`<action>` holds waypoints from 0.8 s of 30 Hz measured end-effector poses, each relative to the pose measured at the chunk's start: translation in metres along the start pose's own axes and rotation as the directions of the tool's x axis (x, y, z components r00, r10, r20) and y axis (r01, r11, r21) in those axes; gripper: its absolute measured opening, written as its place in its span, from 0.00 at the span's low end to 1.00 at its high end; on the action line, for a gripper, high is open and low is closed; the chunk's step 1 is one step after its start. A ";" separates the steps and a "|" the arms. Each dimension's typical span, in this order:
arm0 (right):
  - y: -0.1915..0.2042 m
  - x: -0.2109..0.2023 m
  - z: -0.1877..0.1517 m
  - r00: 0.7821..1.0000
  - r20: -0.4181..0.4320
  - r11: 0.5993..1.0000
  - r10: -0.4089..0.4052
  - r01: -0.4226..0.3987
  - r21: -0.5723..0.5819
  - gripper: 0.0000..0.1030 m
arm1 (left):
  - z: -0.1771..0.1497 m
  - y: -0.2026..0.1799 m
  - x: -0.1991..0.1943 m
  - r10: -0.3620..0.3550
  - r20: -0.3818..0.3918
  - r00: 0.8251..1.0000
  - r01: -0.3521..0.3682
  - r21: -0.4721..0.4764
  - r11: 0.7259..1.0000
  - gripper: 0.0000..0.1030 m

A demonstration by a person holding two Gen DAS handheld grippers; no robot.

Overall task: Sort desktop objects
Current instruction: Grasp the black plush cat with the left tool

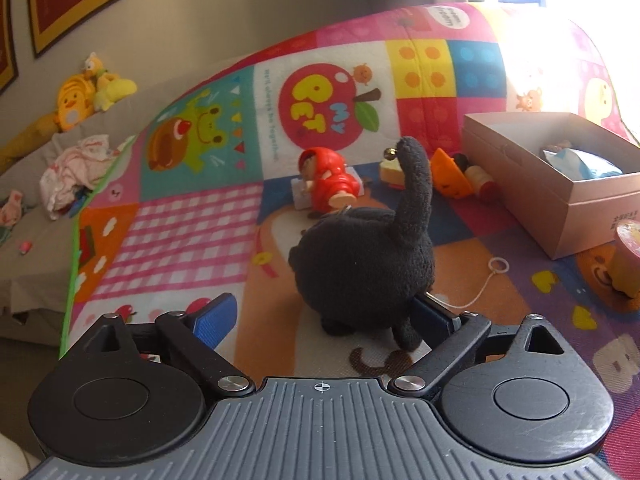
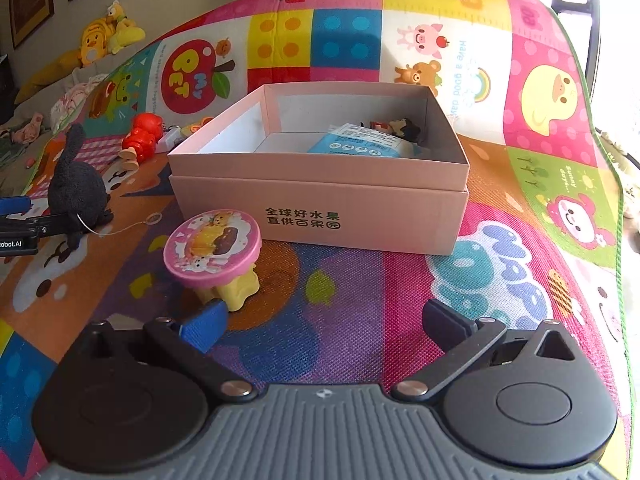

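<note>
A black plush cat (image 1: 360, 260) stands on the colourful play mat (image 1: 180, 232) with its tail up, between the fingers of my left gripper (image 1: 322, 312). The jaws are wide apart: the left blue pad (image 1: 216, 316) is clear of the plush, and the right finger is partly hidden behind it. A white string with a ring (image 1: 496, 266) trails from the cat. The pink cardboard box (image 2: 320, 208) holds a blue packet (image 2: 360, 144) and a small figure (image 2: 400, 126). My right gripper (image 2: 326, 320) is open and empty in front of the box, with a pink toy table (image 2: 214, 248) beside its left finger.
Behind the cat lie a red-hooded figure (image 1: 328, 184), a cake slice (image 1: 390, 170), an orange toy (image 1: 452, 176) and a wooden peg doll (image 1: 480, 178). The mat's green edge (image 1: 72, 280) drops off on the left. Beyond it lie crumpled clothes (image 1: 76, 172) and yellow plush toys (image 1: 80, 92).
</note>
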State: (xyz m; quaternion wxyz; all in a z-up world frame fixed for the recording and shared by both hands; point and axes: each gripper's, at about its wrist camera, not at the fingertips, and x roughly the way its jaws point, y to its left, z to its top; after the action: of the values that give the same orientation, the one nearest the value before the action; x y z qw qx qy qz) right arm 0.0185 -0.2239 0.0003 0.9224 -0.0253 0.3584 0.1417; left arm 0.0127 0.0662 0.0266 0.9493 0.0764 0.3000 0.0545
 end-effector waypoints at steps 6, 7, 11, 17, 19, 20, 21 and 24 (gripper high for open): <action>0.011 0.001 -0.002 1.000 -0.012 0.999 0.000 -0.001 -0.039 1.00 | 0.003 0.007 -0.005 -0.071 0.005 0.997 0.071 -0.100 0.992 0.96; 0.012 0.002 -0.002 1.000 -0.017 0.999 -0.001 0.000 -0.042 1.00 | 0.004 0.004 -0.006 -0.098 0.008 0.995 0.098 -0.101 0.990 0.97; 0.015 0.003 -0.003 1.000 -0.027 0.999 -0.008 0.007 -0.050 1.00 | 0.007 -0.017 0.003 -0.097 0.009 0.995 0.097 -0.079 0.992 0.97; 0.014 0.004 -0.004 0.999 -0.035 0.999 -0.007 0.005 -0.051 1.00 | 0.012 -0.023 0.028 -0.016 0.006 1.000 0.017 -0.083 0.996 0.96; 0.014 0.004 -0.004 0.999 -0.035 0.999 -0.007 0.005 -0.052 1.00 | 0.011 -0.019 0.031 -0.017 -0.005 1.000 0.017 -0.086 0.996 0.82; 0.014 0.005 -0.004 0.999 -0.035 0.999 -0.007 0.005 -0.052 1.00 | 0.011 -0.017 0.031 -0.027 -0.012 1.000 0.026 -0.086 0.996 0.81; 0.014 0.005 -0.004 0.999 -0.036 0.999 -0.007 0.005 -0.053 1.00 | 0.010 -0.016 0.030 -0.034 -0.009 0.999 0.033 -0.084 0.996 0.80; 0.015 0.005 -0.004 0.999 -0.036 0.998 -0.009 0.007 -0.057 1.00 | 0.008 -0.016 0.025 -0.046 -0.003 0.999 0.046 -0.062 0.997 0.77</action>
State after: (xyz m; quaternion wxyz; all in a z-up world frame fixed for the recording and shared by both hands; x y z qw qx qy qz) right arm 0.0152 -0.2090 -0.0054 0.9152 -0.0554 0.3708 0.1477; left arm 0.0383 0.0530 0.0161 0.9516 0.0398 0.3017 0.0422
